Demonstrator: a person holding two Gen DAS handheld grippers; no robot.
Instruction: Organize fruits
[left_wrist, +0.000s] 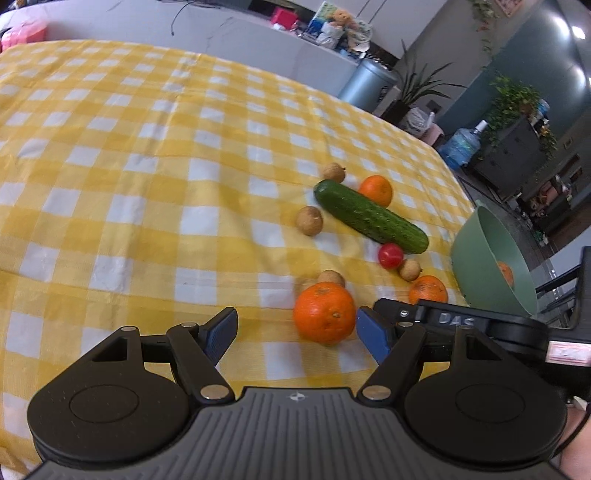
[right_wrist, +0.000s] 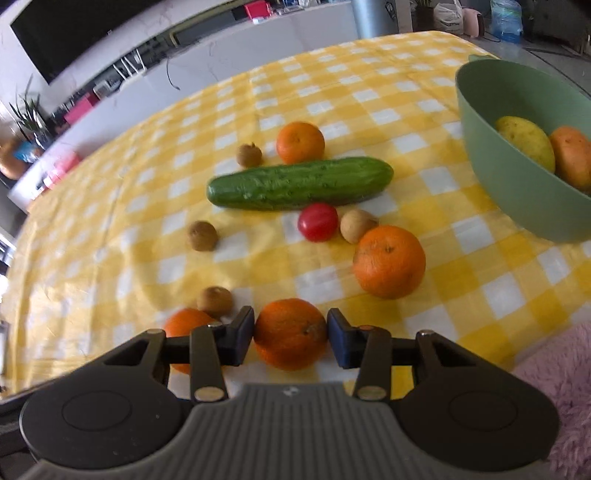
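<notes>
Fruit lies on a yellow checked tablecloth (left_wrist: 147, 166). My left gripper (left_wrist: 297, 332) is open, with an orange (left_wrist: 324, 312) just ahead between its blue pads, nearer the right pad. My right gripper (right_wrist: 291, 338) has its pads against both sides of another orange (right_wrist: 290, 334) resting on the cloth. More oranges (right_wrist: 388, 261) (right_wrist: 300, 142), a cucumber (right_wrist: 300, 183), a red tomato (right_wrist: 318, 222) and small brown longans (right_wrist: 202, 235) lie beyond. A green bowl (right_wrist: 517, 199) at right holds a yellow fruit (right_wrist: 526, 142) and an orange-red fruit (right_wrist: 572, 157).
The table edge runs close behind the bowl (left_wrist: 491, 266). The right gripper's body (left_wrist: 461, 321) shows in the left wrist view beside the bowl. A pink fluffy cloth (right_wrist: 554, 387) is at lower right. A grey bin (left_wrist: 367, 85) and plants stand beyond the table.
</notes>
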